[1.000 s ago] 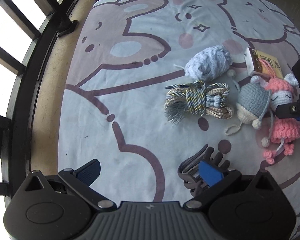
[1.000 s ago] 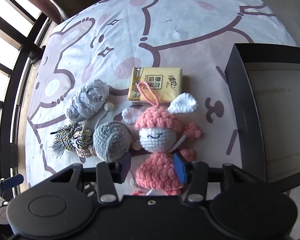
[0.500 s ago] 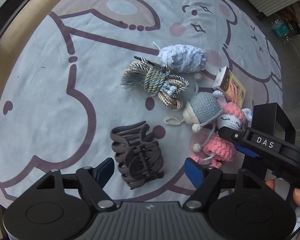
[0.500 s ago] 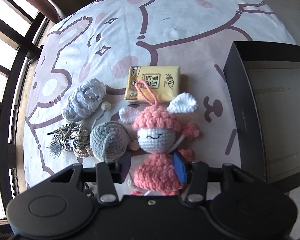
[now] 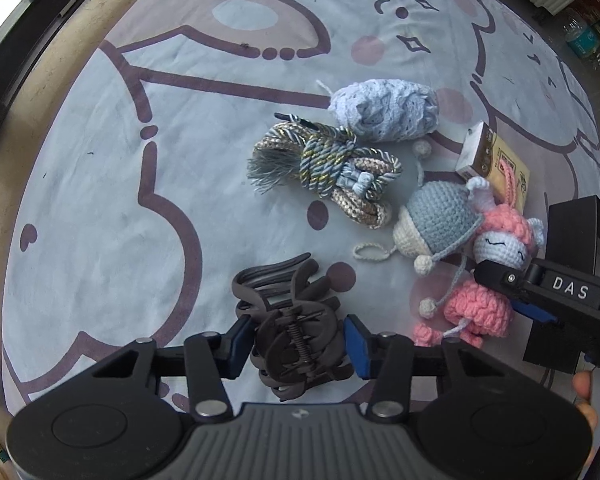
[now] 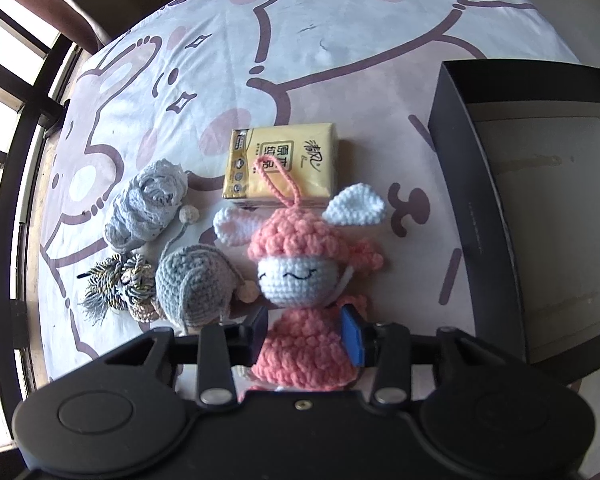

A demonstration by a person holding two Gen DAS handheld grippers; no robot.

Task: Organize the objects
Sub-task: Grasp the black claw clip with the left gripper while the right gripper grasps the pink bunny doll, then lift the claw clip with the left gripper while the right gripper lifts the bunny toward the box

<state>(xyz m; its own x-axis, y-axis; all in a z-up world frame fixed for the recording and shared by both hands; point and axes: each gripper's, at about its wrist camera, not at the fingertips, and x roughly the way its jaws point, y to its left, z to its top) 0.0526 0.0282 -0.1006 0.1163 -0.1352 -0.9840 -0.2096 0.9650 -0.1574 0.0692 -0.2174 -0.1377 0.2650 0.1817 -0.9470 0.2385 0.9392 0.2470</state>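
- Lying on a cartoon-print sheet [image 5: 100, 208]: six small things, with a black box [image 6: 500, 208] at the right.
- Left tool [image 5: 298, 346]: its two blue pads sit against either side of a dark hair claw [image 5: 292, 332], pinching it; the claw lies on the sheet.
- Right tool [image 6: 306, 334]: fingers press in on the body of a pink crochet doll [image 6: 300, 276], which lies on its back, head toward the tissue pack [image 6: 280, 166].
- Doll's hanging loop rests across the tissue pack.
- Grey crochet toy [image 6: 194, 280]: touching the doll's left side.
- Braided cord bundle [image 5: 328, 168]: just beside the grey toy.
- Pale blue yarn roll [image 5: 384, 110]: touching the cord bundle's far side.
- Box: open, light inside, near the doll.
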